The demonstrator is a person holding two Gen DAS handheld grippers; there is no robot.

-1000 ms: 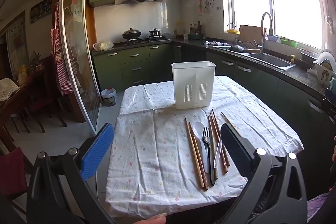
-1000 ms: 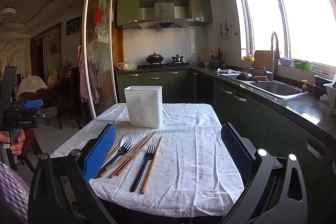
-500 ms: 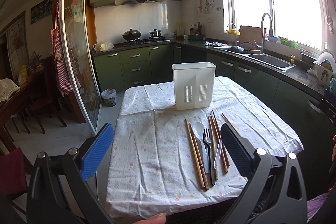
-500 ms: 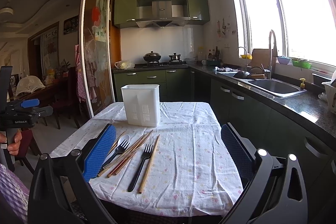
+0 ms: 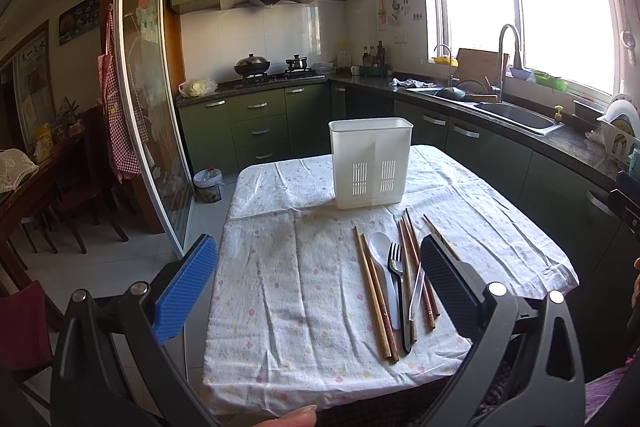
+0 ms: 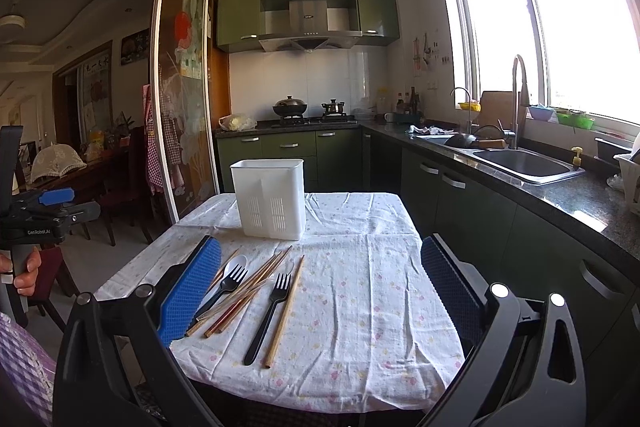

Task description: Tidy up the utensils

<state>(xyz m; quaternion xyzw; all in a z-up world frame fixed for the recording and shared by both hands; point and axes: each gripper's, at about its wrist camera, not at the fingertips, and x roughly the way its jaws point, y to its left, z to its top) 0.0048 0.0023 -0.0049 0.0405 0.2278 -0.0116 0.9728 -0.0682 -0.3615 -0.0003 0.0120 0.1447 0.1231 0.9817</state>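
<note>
Left hand-held gripper [image 5: 318, 281] & right hand-held gripper [image 6: 320, 285] both gaping wide, holding nothing. Chopsticks [image 6: 285, 311], forks [image 6: 267, 315], spoon [image 5: 381, 255] lying on bench [image 6: 360, 307] — white caddy [image 6: 270, 203] standing behind

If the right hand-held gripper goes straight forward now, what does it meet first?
Probably the bare tablecloth, right of the loose black fork. The right hand-held gripper is open; depth is unclear.

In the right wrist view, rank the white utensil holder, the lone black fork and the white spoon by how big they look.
1. white utensil holder
2. lone black fork, longest but thin, and nearer the camera
3. white spoon, only its bowl shows; the other fork hides its handle
</note>
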